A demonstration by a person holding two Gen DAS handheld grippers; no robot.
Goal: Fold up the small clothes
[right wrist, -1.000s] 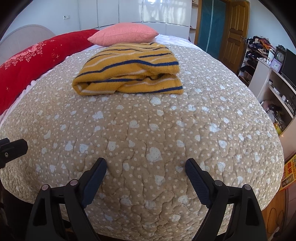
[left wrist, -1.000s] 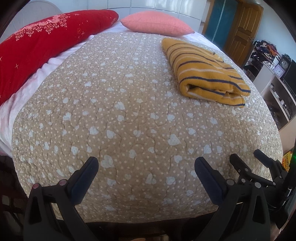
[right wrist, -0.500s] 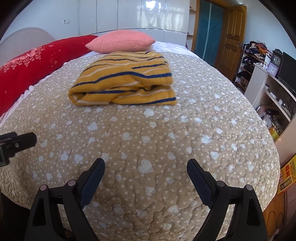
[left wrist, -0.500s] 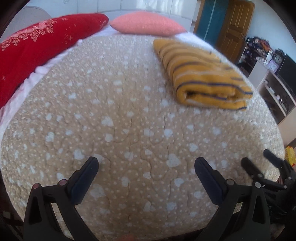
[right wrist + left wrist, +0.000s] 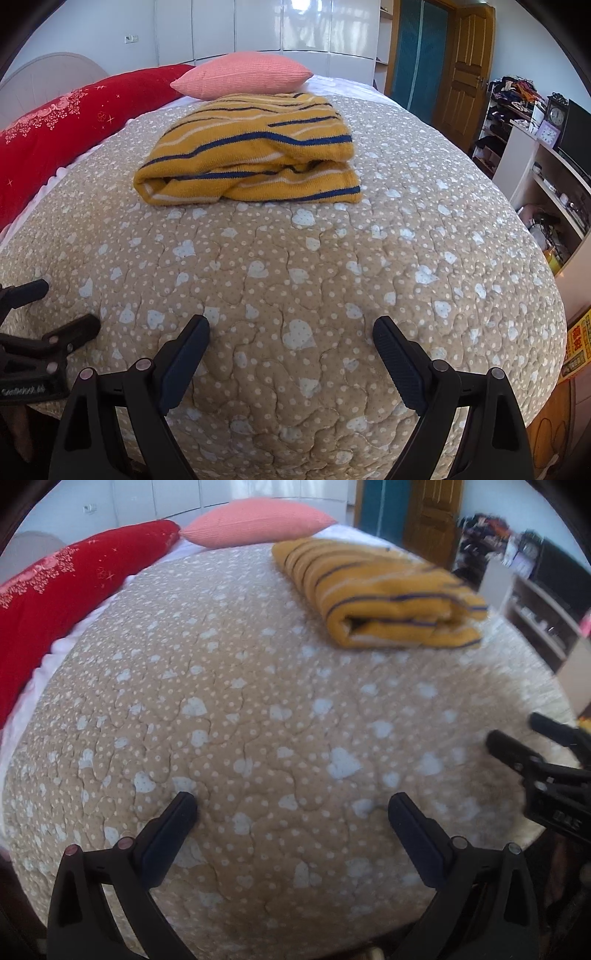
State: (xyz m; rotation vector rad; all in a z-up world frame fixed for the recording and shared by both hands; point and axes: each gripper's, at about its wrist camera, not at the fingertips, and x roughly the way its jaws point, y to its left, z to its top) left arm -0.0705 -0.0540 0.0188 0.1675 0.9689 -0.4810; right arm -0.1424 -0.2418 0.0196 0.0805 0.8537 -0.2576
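Now closer than a second ago, my left tongs (image 5: 291,812) and right tongs (image 5: 291,336) hang released over the quilt (image 5: 332,258), the folded striped sweater (image 5: 251,151) resting ahead near the pillows, fold seemingly done.

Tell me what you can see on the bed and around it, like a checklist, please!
Surface: beige quilt with white hearts, covering the bed.
Job's things: yellow striped garment, folded, lying on the quilt.
Clutter: pink pillow and red cushion at the far end.
Grippers: left gripper open, holding nothing; right gripper open, holding nothing; both apart from the garment.
Cables: nothing seen on the bed.
Surroundings: wooden door, shelves with a clock.
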